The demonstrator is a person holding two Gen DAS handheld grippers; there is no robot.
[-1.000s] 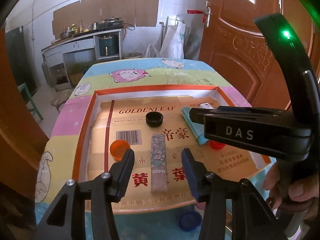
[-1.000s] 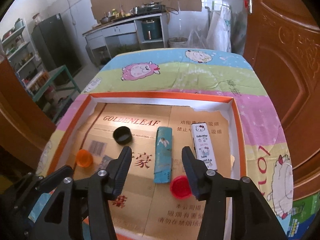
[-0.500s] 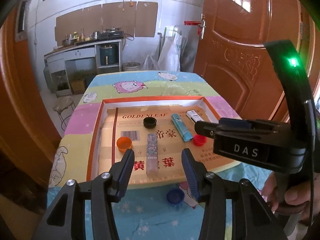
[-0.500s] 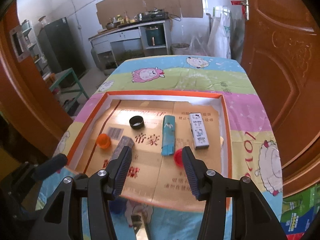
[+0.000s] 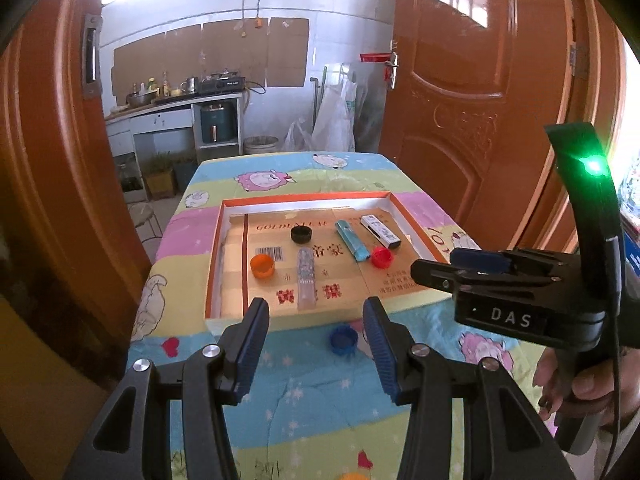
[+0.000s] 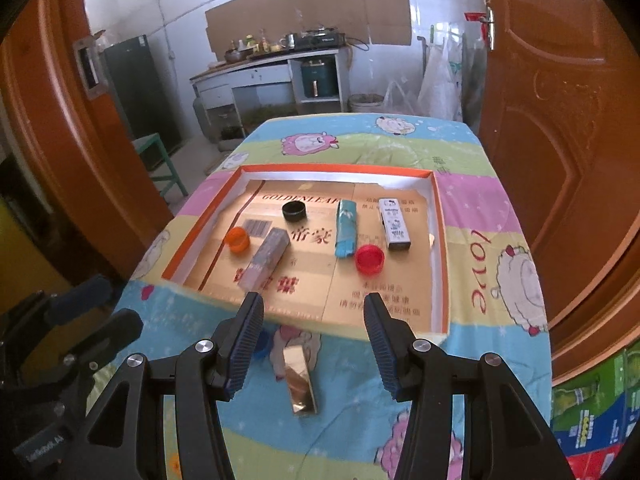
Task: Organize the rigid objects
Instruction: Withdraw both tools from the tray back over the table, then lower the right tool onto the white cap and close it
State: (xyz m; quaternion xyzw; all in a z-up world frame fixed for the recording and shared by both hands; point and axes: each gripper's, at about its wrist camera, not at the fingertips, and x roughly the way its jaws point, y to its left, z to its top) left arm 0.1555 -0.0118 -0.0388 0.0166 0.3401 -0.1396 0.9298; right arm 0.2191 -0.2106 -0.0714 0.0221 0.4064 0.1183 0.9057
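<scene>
Cartoon-sheep cloth covers the worktop; left gripper (image 5: 316,334) and right gripper (image 6: 314,338) hover with jaws spread, empty. I'd lower the right one squarely over the gold box (image 6: 300,380), lying outside the tray (image 6: 438,248), beside the blue cap (image 5: 343,339).

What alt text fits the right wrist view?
Open right gripper hovers above a gold rectangular box on the cartoon-sheep tablecloth. Beyond, a shallow orange-rimmed cardboard tray holds a red bottle cap, orange cap, black cap and three slim boxes.
</scene>
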